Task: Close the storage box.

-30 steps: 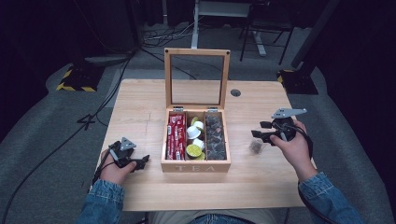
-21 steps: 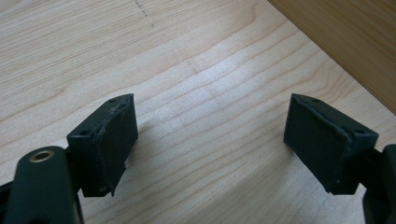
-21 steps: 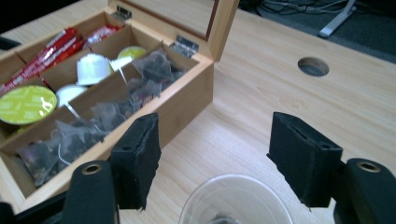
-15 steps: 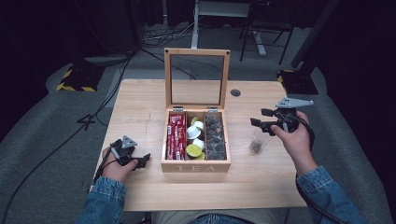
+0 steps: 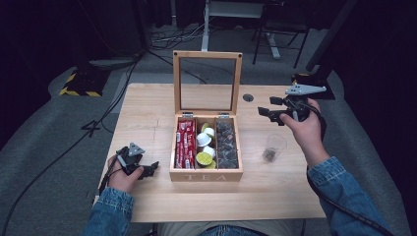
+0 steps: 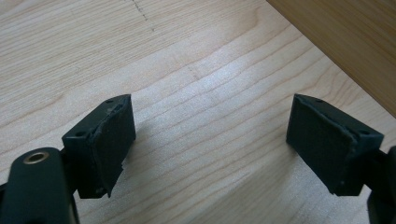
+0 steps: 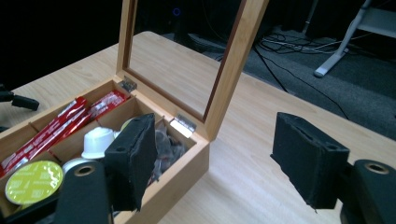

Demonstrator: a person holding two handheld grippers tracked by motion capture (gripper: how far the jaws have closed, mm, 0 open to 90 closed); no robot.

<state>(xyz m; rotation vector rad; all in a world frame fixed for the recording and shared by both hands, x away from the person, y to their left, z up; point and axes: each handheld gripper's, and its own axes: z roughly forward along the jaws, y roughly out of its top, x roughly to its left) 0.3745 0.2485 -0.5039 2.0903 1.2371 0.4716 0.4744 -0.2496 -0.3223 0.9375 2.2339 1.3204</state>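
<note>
- The small clear plastic cup (image 5: pixel 274 147) with dark bits in its bottom stands upright on the light wooden worktop (image 5: pixel 147 105), at about 3 o'clock from the open wooden tea box (image 5: pixel 205 174) and a little apart from its right wall. My guess is it's parked there so stuff can go between it and the box's right-hand compartment, which holds the same kind of dark crinkly packets (image 5: pixel 226 145).
- The box has its glass-paned lid (image 5: pixel 206 83) propped straight up at 12 o'clock, so all three compartments stay reachable: red sachets (image 5: pixel 185 142) on the left, white and lime-green capsules (image 5: pixel 205 147) in the middle.
- The right claw (image 5: pixel 268 114) hangs in the air at roughly 12 o'clock from the cup, well clear of it. Its jaws have just been opening and stand spread with nothing between them (in the right gripper view you look straight through the gap at the box corner). The hand is raised, wrist bent, claw pointing toward the box.
- The left claw (image 5: pixel 150 169) sits low at 9 o'clock from the box, near its front-left corner, hand on the worktop. Its jaws have just been opening too, spread wide over bare wood, holding nothing, looks like it's just waiting.
</note>
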